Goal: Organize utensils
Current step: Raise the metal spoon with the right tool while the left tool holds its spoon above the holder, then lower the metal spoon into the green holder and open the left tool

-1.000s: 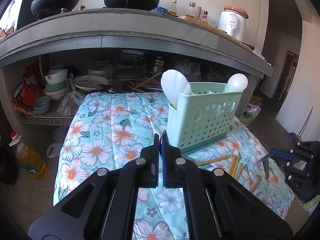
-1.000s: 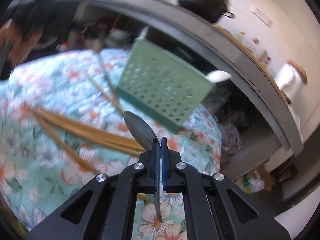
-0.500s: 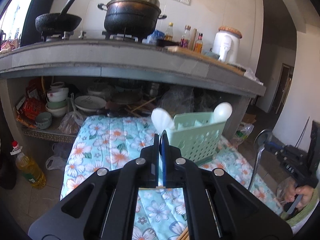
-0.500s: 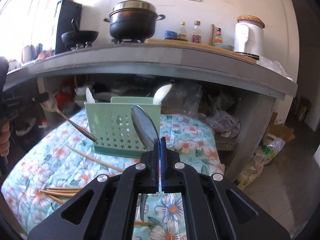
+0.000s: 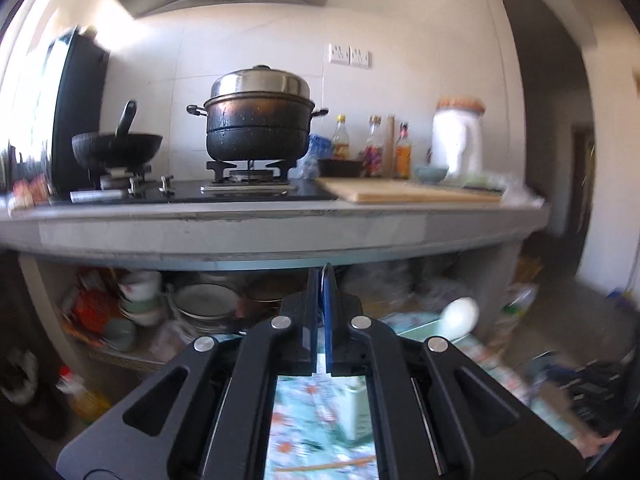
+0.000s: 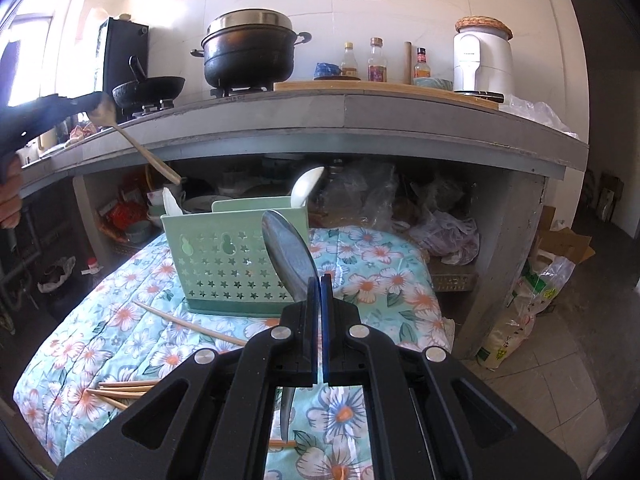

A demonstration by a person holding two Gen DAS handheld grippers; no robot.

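My right gripper (image 6: 320,280) is shut on a metal spoon (image 6: 289,256), bowl up, in front of the green utensil basket (image 6: 236,264) on the floral cloth (image 6: 132,336). Two white spoons (image 6: 306,186) stand in the basket. My left gripper (image 5: 323,276) is shut; from the right wrist view it shows at far left (image 6: 90,104) holding another metal spoon (image 6: 140,148) high above the basket. In the blurred left wrist view the basket (image 5: 416,330) and a white spoon (image 5: 460,316) lie low and to the right. Wooden chopsticks (image 6: 124,394) lie on the cloth.
A concrete counter (image 6: 344,120) runs behind the table with a black pot (image 6: 250,54), wok (image 6: 150,90), bottles (image 6: 376,66) and a white appliance (image 6: 482,60). The shelf under it holds bowls and plates (image 5: 204,304). Bags (image 6: 524,300) sit on the floor at right.
My left gripper has risen with its spoon, well above the table, and its view now faces the counter. My right gripper has risen and leveled in front of the basket, still holding its spoon.
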